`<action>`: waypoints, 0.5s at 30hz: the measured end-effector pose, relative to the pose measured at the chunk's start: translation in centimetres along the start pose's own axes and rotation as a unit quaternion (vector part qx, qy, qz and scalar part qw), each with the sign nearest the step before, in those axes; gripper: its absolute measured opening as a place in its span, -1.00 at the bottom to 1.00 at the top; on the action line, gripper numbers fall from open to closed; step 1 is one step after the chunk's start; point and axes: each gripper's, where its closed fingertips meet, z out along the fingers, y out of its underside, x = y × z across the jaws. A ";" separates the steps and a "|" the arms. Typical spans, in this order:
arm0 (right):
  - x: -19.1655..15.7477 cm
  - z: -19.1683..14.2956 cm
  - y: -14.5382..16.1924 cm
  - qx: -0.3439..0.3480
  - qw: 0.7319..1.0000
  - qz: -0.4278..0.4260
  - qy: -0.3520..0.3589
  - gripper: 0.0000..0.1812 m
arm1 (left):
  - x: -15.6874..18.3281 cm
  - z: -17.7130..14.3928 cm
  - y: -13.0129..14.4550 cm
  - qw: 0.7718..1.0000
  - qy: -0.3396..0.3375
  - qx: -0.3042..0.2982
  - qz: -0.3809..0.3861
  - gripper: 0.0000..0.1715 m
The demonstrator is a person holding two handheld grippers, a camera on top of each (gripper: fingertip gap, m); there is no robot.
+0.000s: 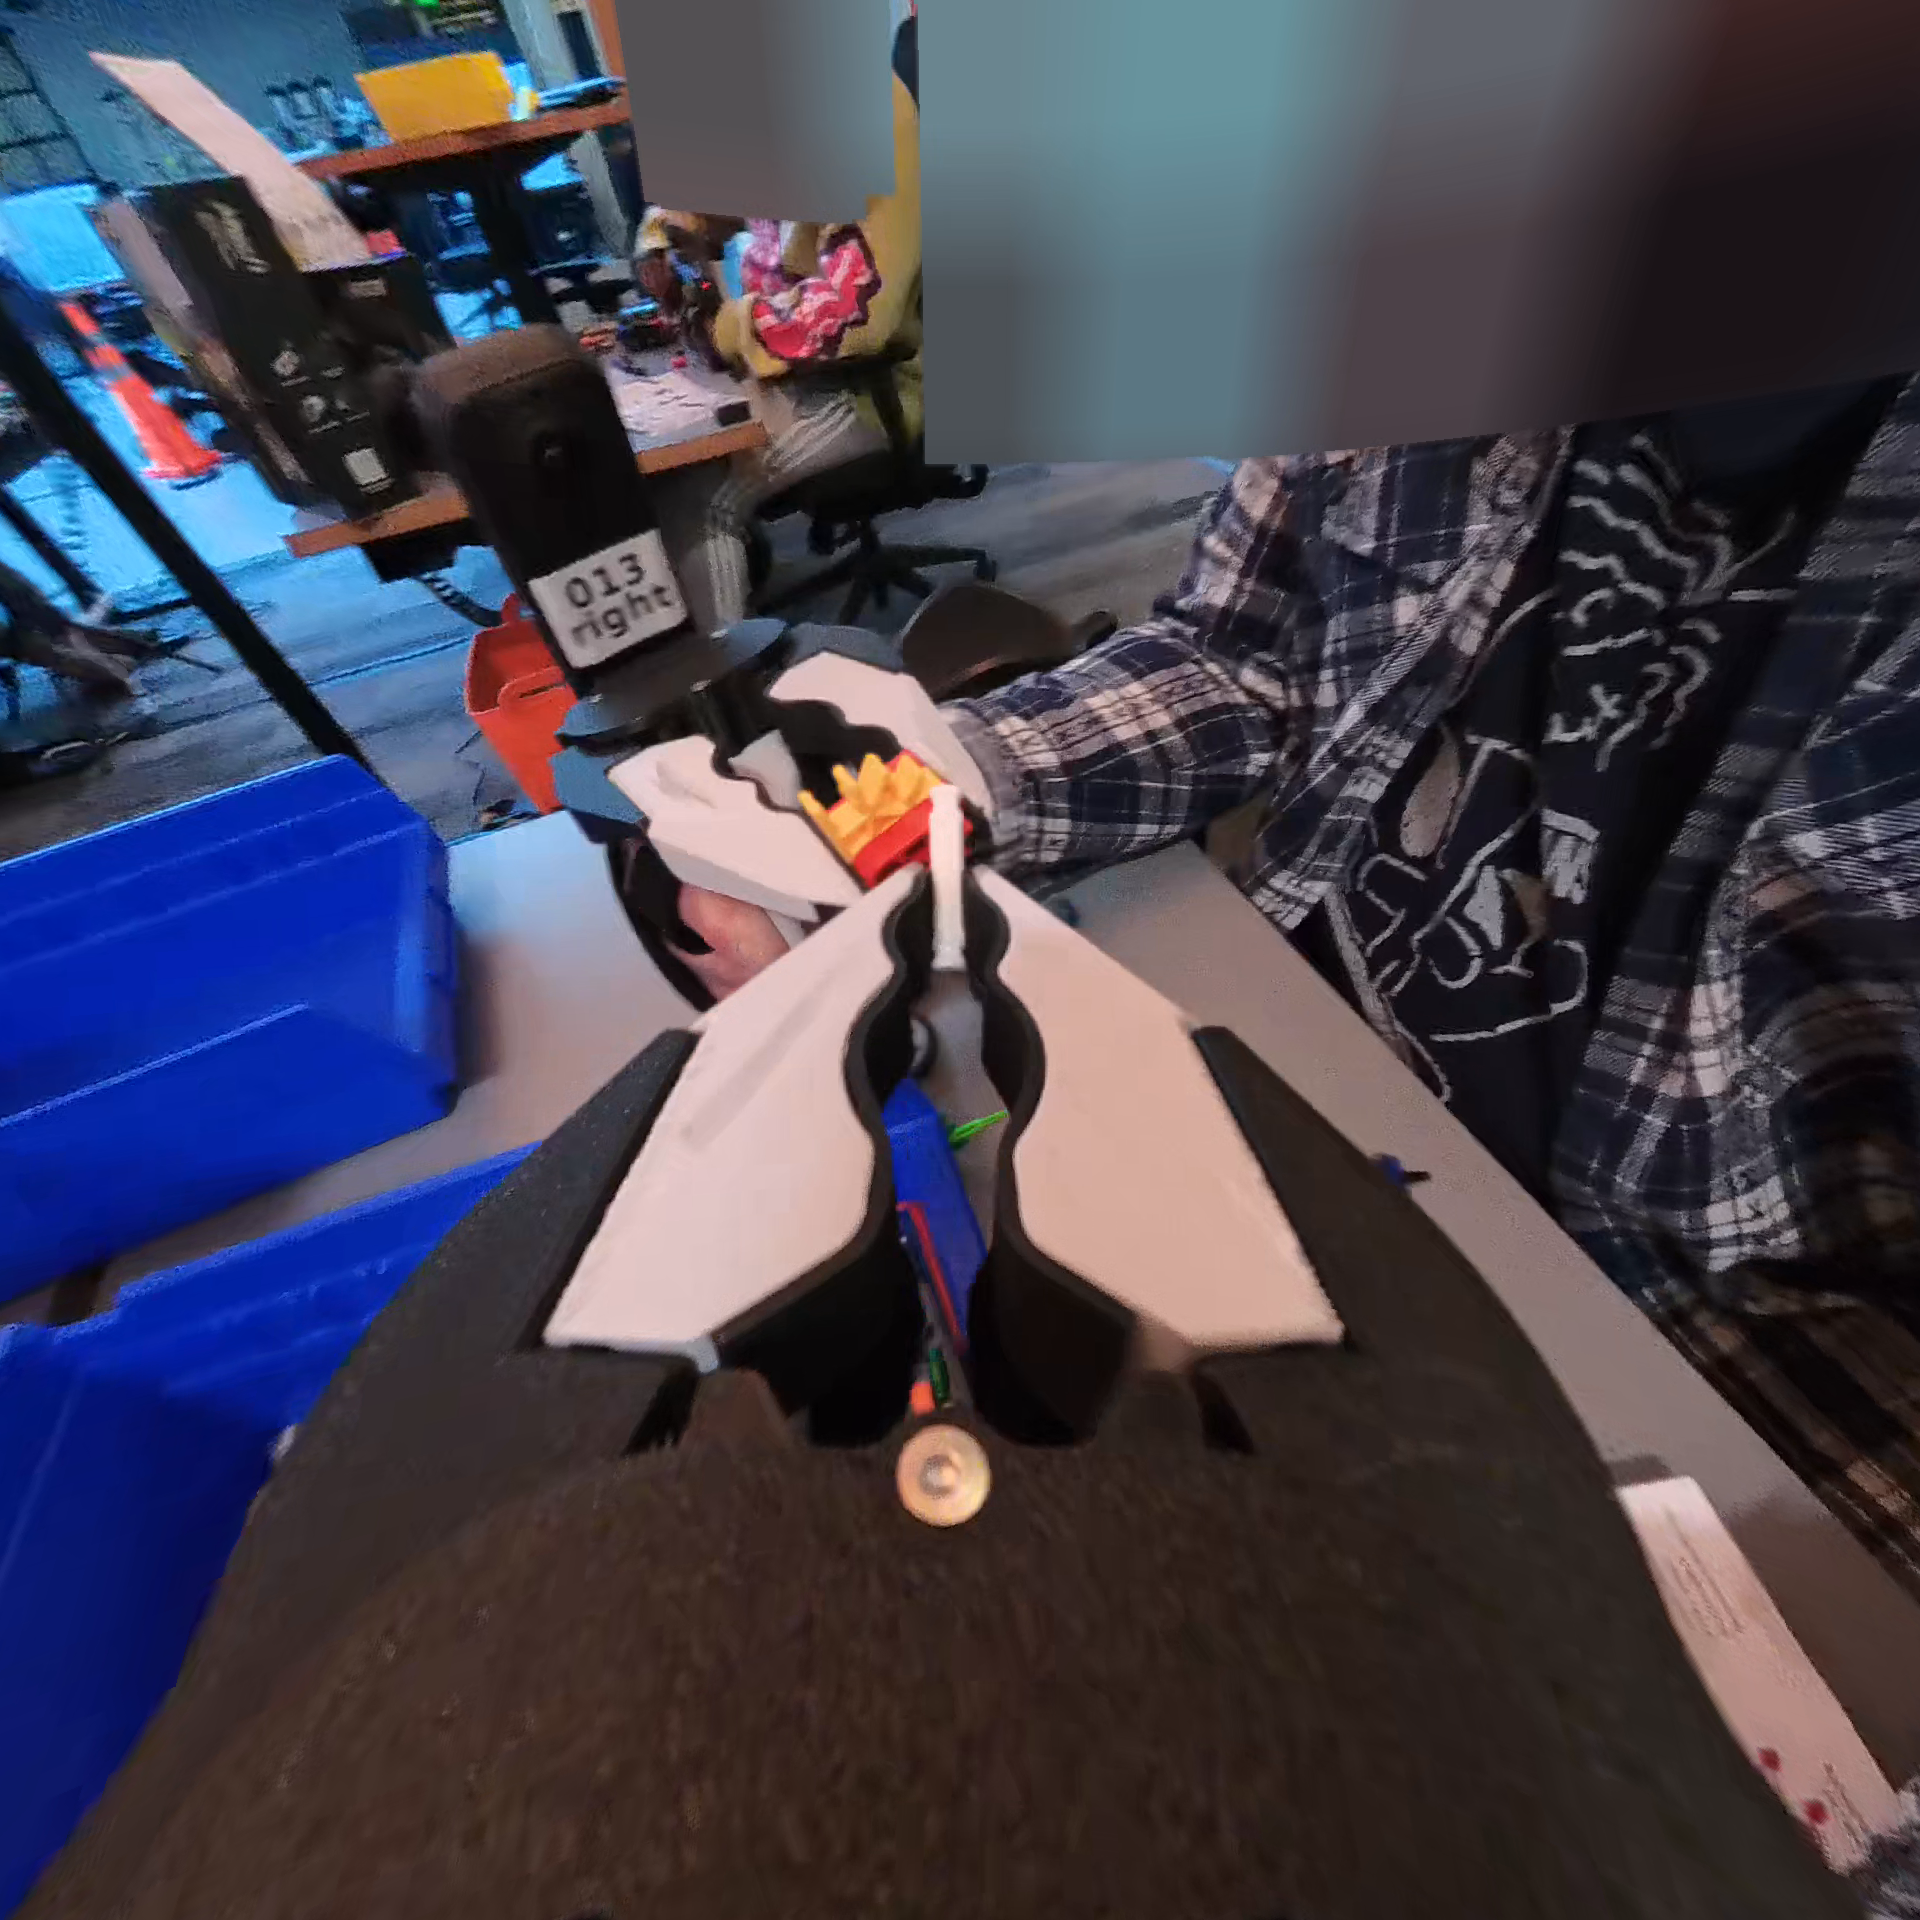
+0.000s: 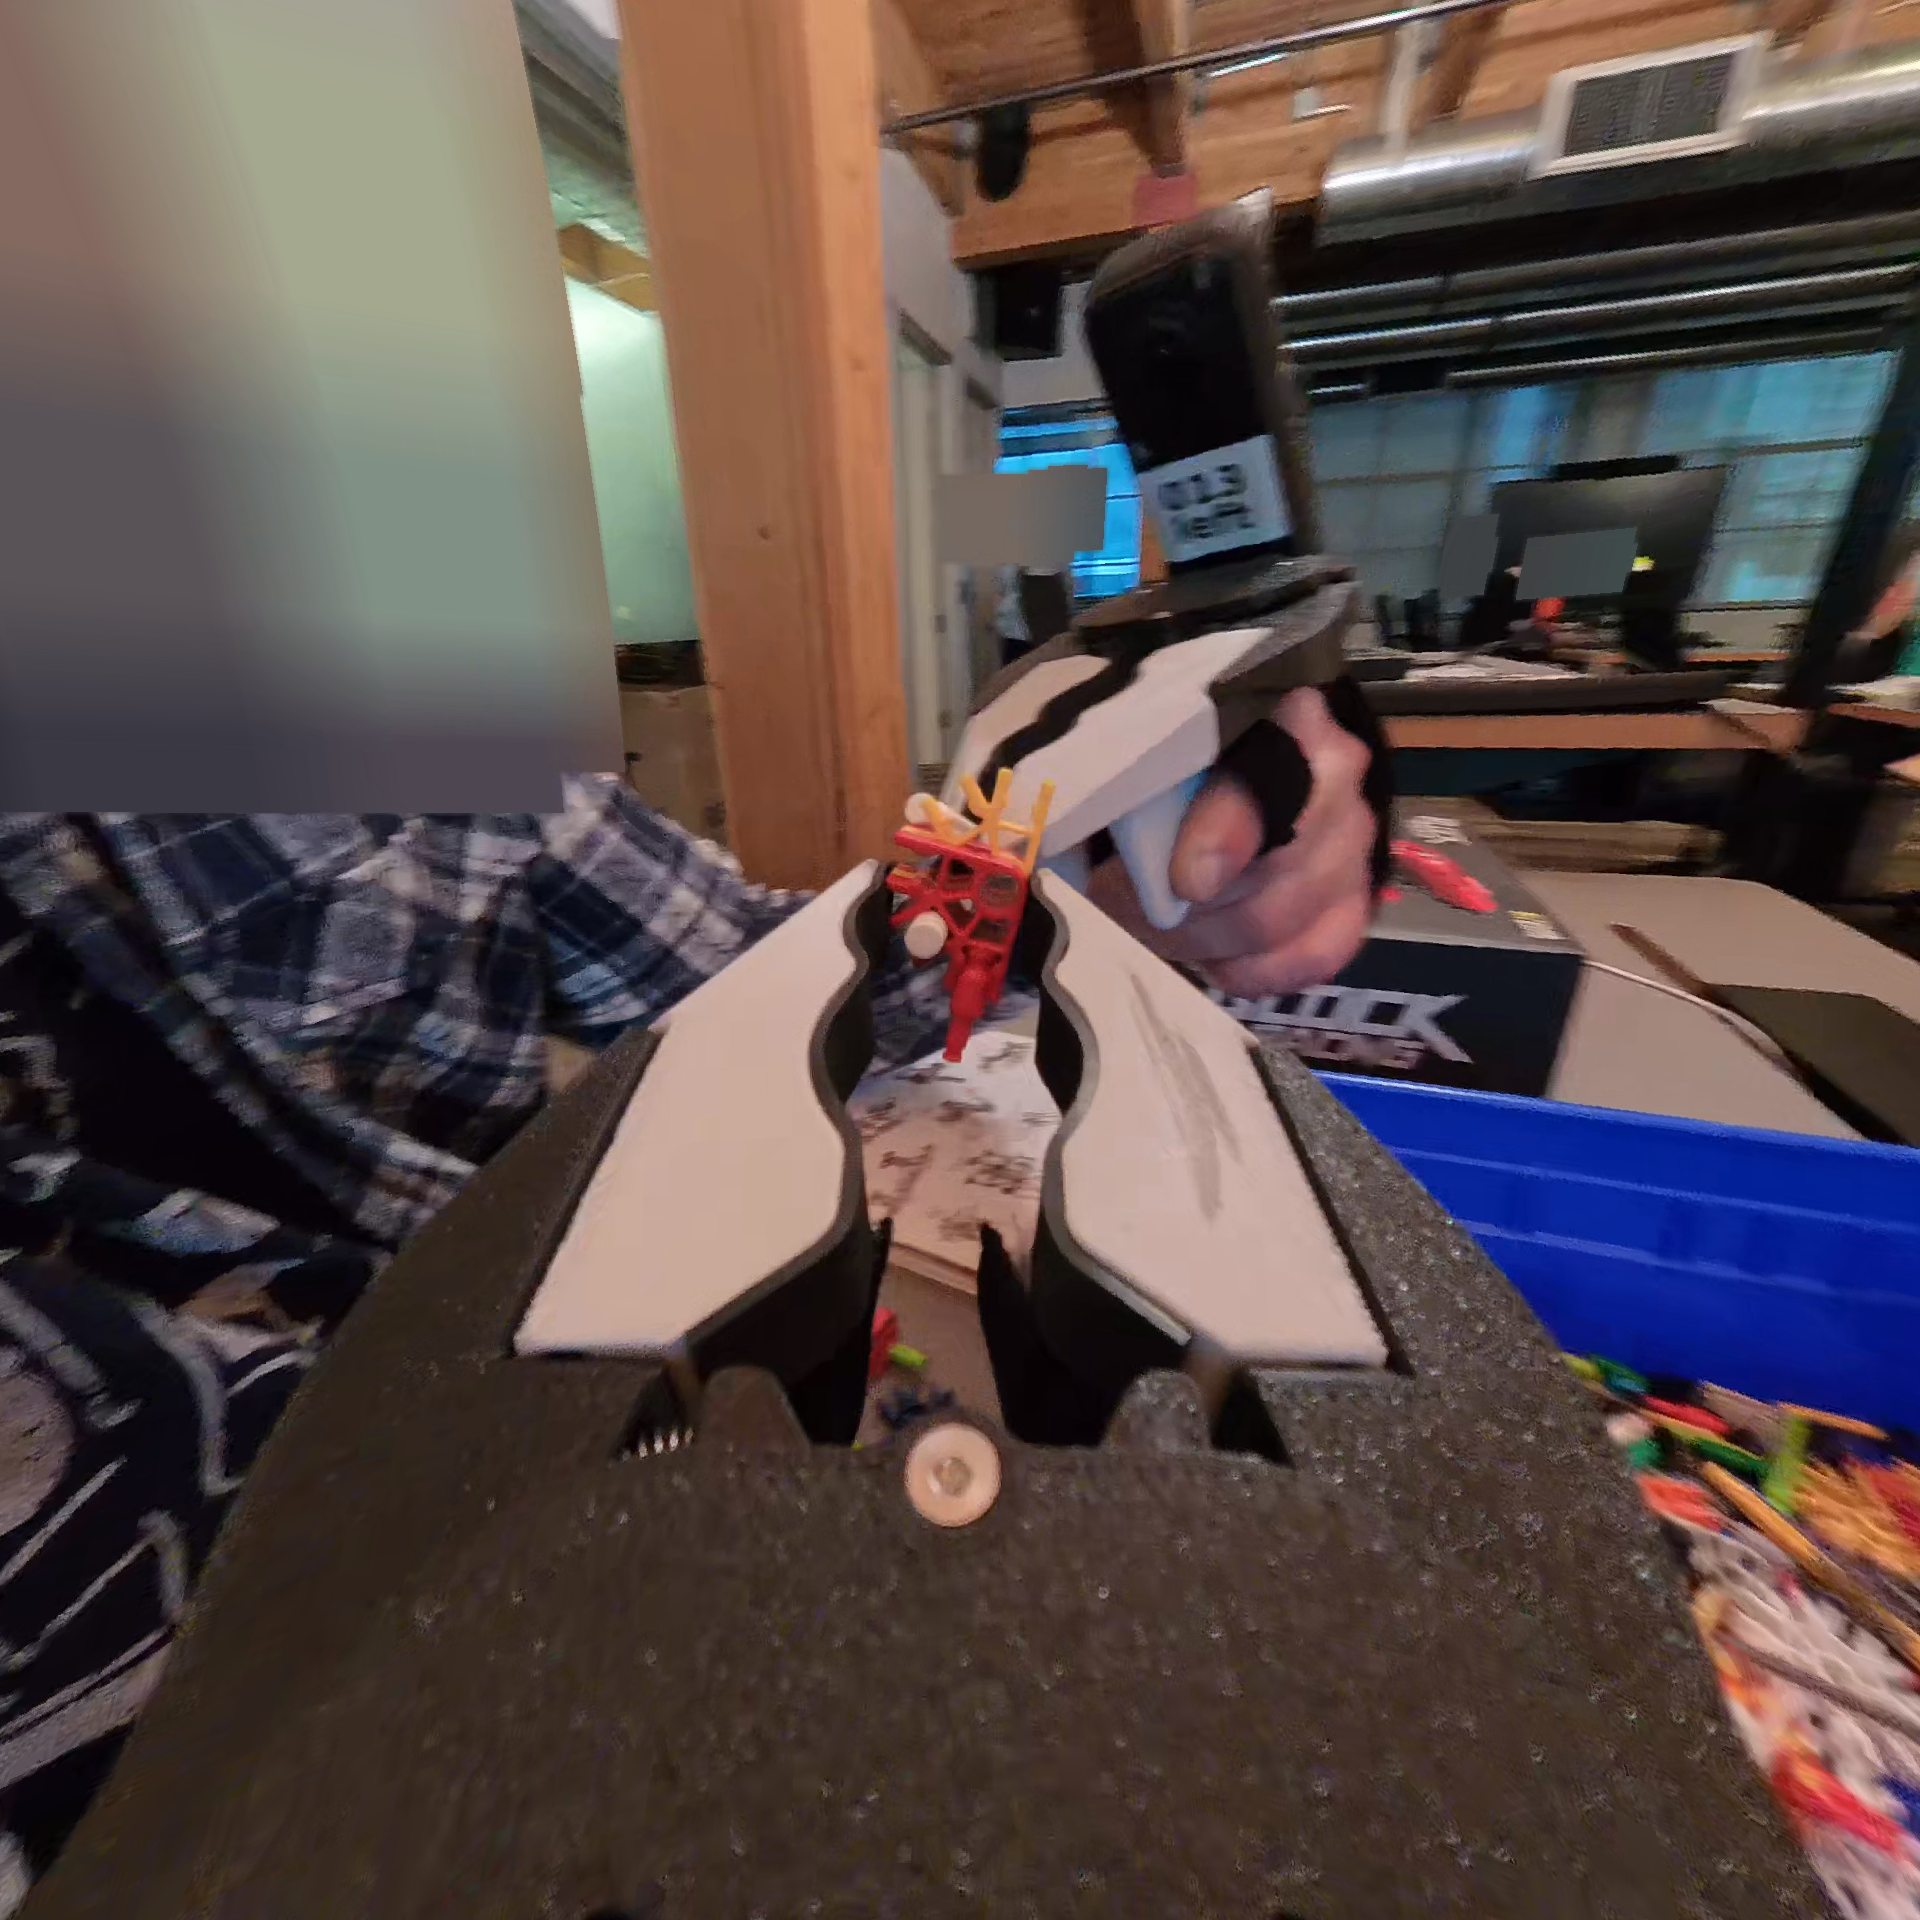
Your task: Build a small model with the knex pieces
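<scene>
Above grey table (image 1: 1226, 997), left gripper (image 1: 948, 914) clamped white rod (image 1: 948, 883); right gripper (image 2: 956, 894) at its 11 o'clock pinched red connector (image 2: 966, 894) with yellow piece (image 2: 997, 816). Judgement: good joining needed firm grip, rod straight toward socket.

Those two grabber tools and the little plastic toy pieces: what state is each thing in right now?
Left gripper: shut on white rod, held above the table.
White rod: pinched at the fingertips, its far end at the red connector.
Right gripper: shut on red connector.
Red connector: clamped, yellow connector attached on top.
Blue bin: open-topped; contents hidden.
Loose colourful pieces: lying scattered.
</scene>
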 end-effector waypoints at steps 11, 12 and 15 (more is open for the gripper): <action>7.3 -3.1 1.7 -0.034 0.980 0.020 0.194 -0.72 | -7.1 -2.7 6.7 0.964 -0.197 -0.174 -0.034 -0.97; 7.7 -3.4 1.8 -0.036 0.978 0.020 0.205 -0.73 | -7.7 -2.9 7.4 0.956 -0.215 -0.194 -0.036 -0.96; 8.2 -4.1 1.5 -0.031 0.975 0.022 0.220 -0.72 | -9.9 -4.0 9.0 0.929 -0.282 -0.237 -0.046 -0.71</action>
